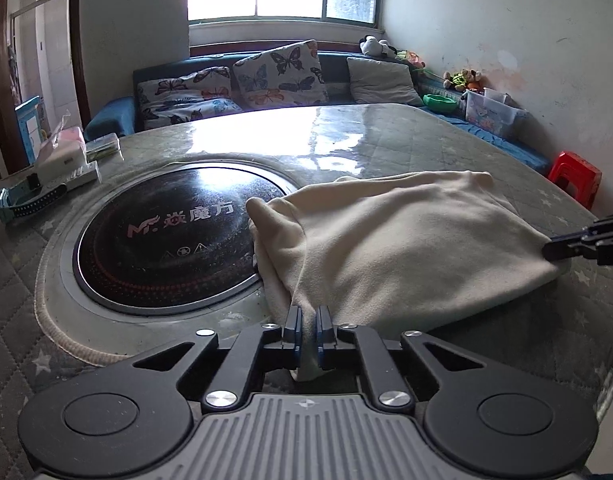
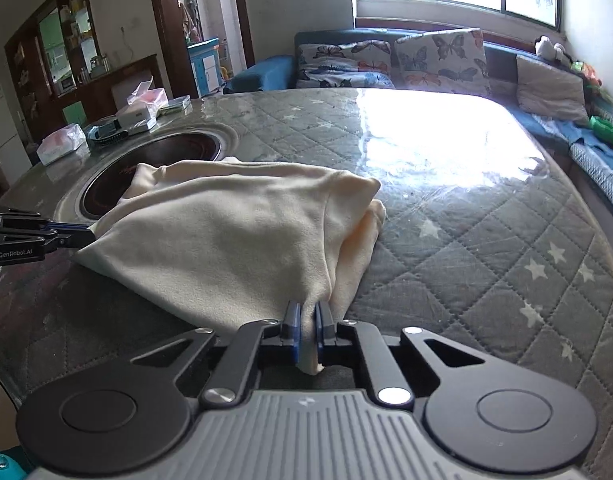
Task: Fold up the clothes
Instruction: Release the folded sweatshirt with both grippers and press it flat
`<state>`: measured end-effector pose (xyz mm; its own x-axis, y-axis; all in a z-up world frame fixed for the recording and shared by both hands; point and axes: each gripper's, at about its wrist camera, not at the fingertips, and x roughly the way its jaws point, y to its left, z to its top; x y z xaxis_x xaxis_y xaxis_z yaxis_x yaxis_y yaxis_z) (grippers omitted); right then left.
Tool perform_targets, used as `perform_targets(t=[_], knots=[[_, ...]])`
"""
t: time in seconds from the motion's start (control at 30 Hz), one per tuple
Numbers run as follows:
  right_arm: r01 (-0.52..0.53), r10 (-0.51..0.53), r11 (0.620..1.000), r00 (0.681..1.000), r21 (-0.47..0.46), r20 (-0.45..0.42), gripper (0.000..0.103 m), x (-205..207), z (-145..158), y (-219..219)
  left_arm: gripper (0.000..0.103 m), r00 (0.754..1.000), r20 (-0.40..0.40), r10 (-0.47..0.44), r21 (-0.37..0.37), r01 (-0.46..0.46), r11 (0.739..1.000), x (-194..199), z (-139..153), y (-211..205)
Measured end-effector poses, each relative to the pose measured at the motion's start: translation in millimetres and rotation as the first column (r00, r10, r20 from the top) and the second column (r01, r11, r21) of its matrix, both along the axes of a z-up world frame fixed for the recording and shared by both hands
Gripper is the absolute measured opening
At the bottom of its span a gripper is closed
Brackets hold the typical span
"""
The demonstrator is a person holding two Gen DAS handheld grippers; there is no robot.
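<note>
Cloth (image 1: 406, 240) of cream colour is the thing to fold; it lies on the table (image 2: 466, 220), which has a grey quilted cover with stars under a shiny clear sheet. One part of the cloth overlaps the round black hob (image 1: 162, 240) that is set into the table. The cloth is already doubled: I see more than one layer at its far end, and the near edge is lifted and stretched between the two grippers. So at least one fold seems to be there, but the shape is not yet a neat flat packet, and I judge that smoothing or more folds are left.

The left gripper (image 1: 309, 330) has its jaws pressed together on one near corner of the cloth. The right gripper (image 2: 307, 330) pinches the other near corner in the same way.

The hob carries a pink "MF" logo with Chinese characters and small warning signs. On the left gripper, seen from the right wrist, I read "GenRobot.AI".
</note>
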<state>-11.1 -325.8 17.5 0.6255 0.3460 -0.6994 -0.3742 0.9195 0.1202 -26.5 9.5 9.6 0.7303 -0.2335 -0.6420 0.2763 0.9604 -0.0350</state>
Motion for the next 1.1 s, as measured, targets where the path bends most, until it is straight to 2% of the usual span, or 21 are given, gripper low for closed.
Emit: perform_targets(t=[0.17, 0.33, 0.43, 0.53, 0.73, 1.0, 1.1], knots=[[-0.013, 0.013, 1.0, 1.0, -0.004, 0.005, 0.006, -9, 6, -3, 0.006, 0.998, 0.037, -0.044, 0.006, 0.044, 0.999, -22, 9, 7], [-0.064, 0.063, 0.997, 0.998, -0.039, -0.028, 0.006, -17, 4, -1, 0.008, 0.996, -0.009, -0.084, 0.053, 0.084, 0.995, -30, -1, 5], [-0.096, 0.093, 0.994, 0.994, -0.059, -0.052, 0.009, -20, 3, 2, 0.014, 0.996, -0.004, -0.088, 0.023, 0.088, 0.996, -29, 8, 11], [-0.088, 0.088, 0.995, 0.996, -0.054, -0.003, 0.013, -17, 21, -1, 0.017, 0.998, 0.034, -0.062, 0.014, 0.062, 0.998, -23, 20, 12], [-0.061, 0.063, 0.997, 0.997, -0.04, 0.049, 0.013, 16, 21, 16, 0.017, 0.999, 0.051, -0.011, -0.021, 0.012, 1.0, 14, 29, -12], [-0.029, 0.03, 0.999, 0.995, -0.013, 0.099, 0.013, 65, 13, 43, 0.017, 1.0, -0.001, -0.027, -0.047, 0.027, 0.999, 72, 21, -49], [-0.019, 0.02, 1.0, 0.997, -0.011, 0.08, 0.013, 72, 6, 40, 0.017, 0.999, -0.031, -0.033, -0.031, 0.032, 0.999, 92, 11, -60]])
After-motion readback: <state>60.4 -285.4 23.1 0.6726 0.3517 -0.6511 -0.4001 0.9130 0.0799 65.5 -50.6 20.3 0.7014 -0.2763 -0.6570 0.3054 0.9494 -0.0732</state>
